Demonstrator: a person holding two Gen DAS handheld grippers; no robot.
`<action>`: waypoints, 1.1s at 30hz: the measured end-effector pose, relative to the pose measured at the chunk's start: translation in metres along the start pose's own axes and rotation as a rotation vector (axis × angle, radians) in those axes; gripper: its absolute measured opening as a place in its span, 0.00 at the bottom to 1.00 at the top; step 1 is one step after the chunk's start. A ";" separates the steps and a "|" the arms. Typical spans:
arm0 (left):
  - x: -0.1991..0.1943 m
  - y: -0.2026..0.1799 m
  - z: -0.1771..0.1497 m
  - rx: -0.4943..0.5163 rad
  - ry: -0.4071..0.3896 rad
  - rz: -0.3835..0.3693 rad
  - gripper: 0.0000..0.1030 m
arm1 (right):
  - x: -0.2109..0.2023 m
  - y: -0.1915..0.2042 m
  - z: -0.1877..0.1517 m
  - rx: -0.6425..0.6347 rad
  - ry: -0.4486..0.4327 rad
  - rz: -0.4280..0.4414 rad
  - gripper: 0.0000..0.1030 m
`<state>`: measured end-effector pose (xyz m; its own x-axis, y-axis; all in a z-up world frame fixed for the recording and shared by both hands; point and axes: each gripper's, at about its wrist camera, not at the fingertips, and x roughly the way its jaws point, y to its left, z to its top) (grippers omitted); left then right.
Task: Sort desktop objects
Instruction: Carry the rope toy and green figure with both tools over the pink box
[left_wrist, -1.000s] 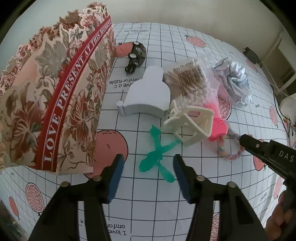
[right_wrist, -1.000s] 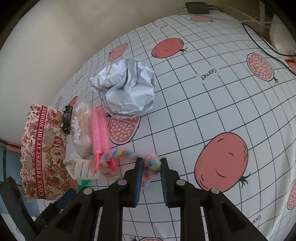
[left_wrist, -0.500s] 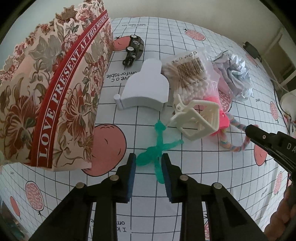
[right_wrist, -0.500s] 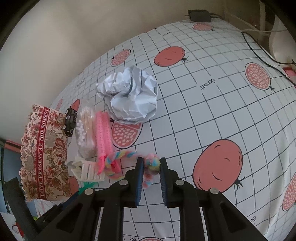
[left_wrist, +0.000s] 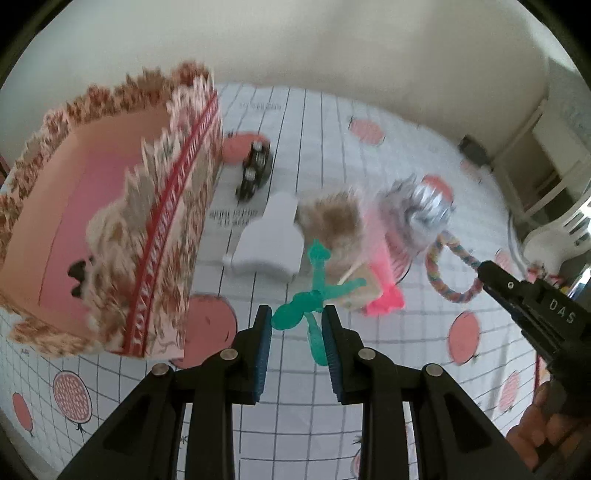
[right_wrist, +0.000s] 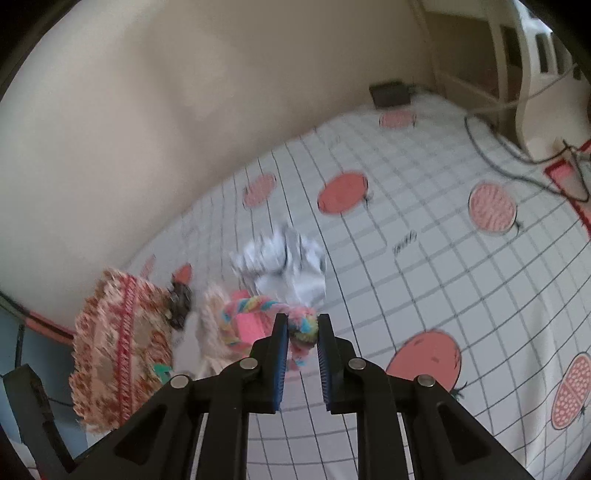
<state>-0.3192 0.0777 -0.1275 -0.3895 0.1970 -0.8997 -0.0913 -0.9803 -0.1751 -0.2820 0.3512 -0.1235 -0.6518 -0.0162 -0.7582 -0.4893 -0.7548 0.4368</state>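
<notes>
My left gripper (left_wrist: 296, 325) is shut on a green plastic toy figure (left_wrist: 314, 295) and holds it above the cloth, beside the open floral paper box (left_wrist: 110, 236). My right gripper (right_wrist: 302, 332) is shut on the knot of a multicoloured rope loop (right_wrist: 255, 308), lifted off the cloth; it shows at the right in the left wrist view (left_wrist: 484, 271) with the rope (left_wrist: 447, 269) hanging from it. The box also shows in the right wrist view (right_wrist: 118, 343).
On the grid cloth lie a black toy car (left_wrist: 255, 170), a white bottle-shaped block (left_wrist: 269, 236), a bag of cotton swabs (left_wrist: 332, 221), a pink comb (left_wrist: 380, 273) and crumpled foil (left_wrist: 421, 206). A charger (right_wrist: 389, 92) and cables lie at the far edge.
The left gripper closed on the green figure and lifted it. The right gripper rose with the rope. Both views now look higher, showing the inside of the box.
</notes>
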 end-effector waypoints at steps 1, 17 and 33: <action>-0.003 -0.001 0.014 -0.002 -0.011 -0.005 0.28 | 0.000 0.000 0.000 0.000 0.000 0.000 0.16; -0.011 -0.024 0.040 -0.058 -0.140 -0.061 0.28 | -0.042 0.023 0.029 -0.021 -0.179 0.089 0.16; -0.045 -0.035 0.073 -0.079 -0.226 -0.079 0.28 | -0.046 0.029 0.035 -0.053 -0.185 0.110 0.16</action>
<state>-0.3651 0.1038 -0.0519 -0.5799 0.2624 -0.7713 -0.0615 -0.9581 -0.2797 -0.2863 0.3535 -0.0587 -0.7971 0.0165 -0.6036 -0.3817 -0.7884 0.4824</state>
